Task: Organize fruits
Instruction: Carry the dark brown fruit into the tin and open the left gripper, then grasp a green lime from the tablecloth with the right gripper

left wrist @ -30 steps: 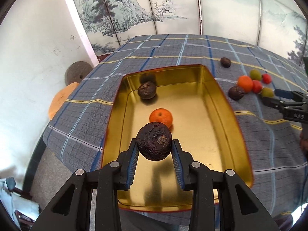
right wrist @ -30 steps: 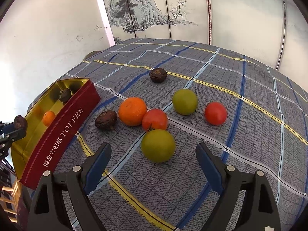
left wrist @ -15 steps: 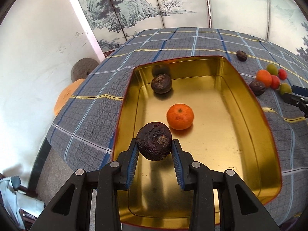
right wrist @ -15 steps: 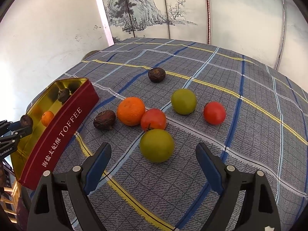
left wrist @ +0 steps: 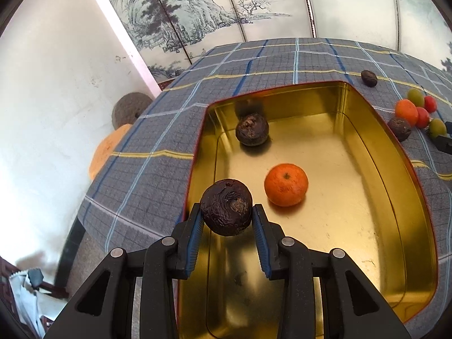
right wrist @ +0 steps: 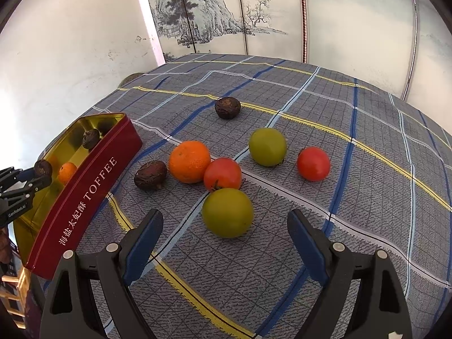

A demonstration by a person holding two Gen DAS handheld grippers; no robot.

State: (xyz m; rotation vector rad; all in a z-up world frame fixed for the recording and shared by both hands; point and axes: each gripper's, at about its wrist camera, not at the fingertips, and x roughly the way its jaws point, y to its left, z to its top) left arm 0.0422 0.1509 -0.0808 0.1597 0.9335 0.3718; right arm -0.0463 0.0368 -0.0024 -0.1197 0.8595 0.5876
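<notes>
Left gripper pinching a dark wrinkled fruit, hanging over the gold tin's near-left edge. Inside the tin: 1 more dark fruit by the far-left corner, 1 small orange mid-floor. Right gripper spread wide, nothing between its fingers, over the checked tablecloth. Still loose on the cloth: 2 green fruits, 2 red ones, 1 big orange, 2 dark fruits; one just beside the tin's red wall, the other towards the far edge.
</notes>
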